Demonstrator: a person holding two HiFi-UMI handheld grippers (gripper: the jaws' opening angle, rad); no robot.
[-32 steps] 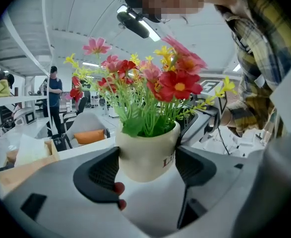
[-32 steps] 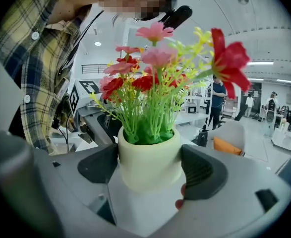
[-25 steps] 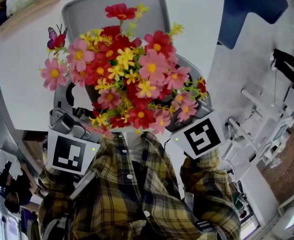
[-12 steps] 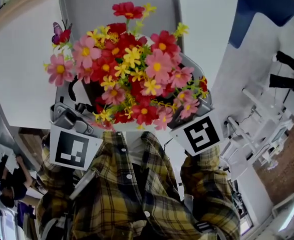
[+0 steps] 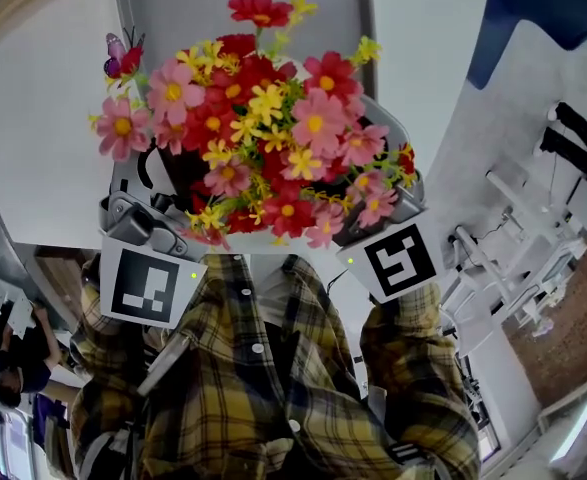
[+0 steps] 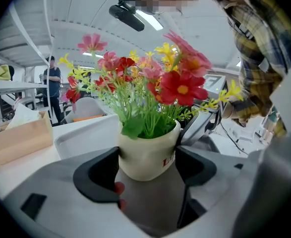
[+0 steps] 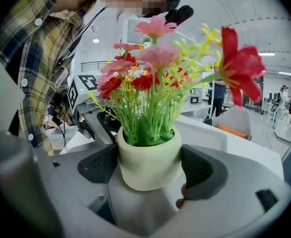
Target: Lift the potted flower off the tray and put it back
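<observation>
The potted flower (image 5: 263,128), a cream ceramic pot with pink, red and yellow blooms, is clamped from opposite sides. The left gripper (image 6: 147,170) and the right gripper (image 7: 150,170) each press both dark pads against the pot wall. Seen from the head view, the blooms hide the near end of the grey rectangular plastic tray (image 5: 173,8). A purple butterfly ornament (image 5: 118,56) sticks out of the bunch. The tray lies on the white bench (image 5: 43,148), with a light wooden box (image 6: 16,138) beside it. The person's plaid shirt (image 5: 273,388) is on the near side of the tray.
</observation>
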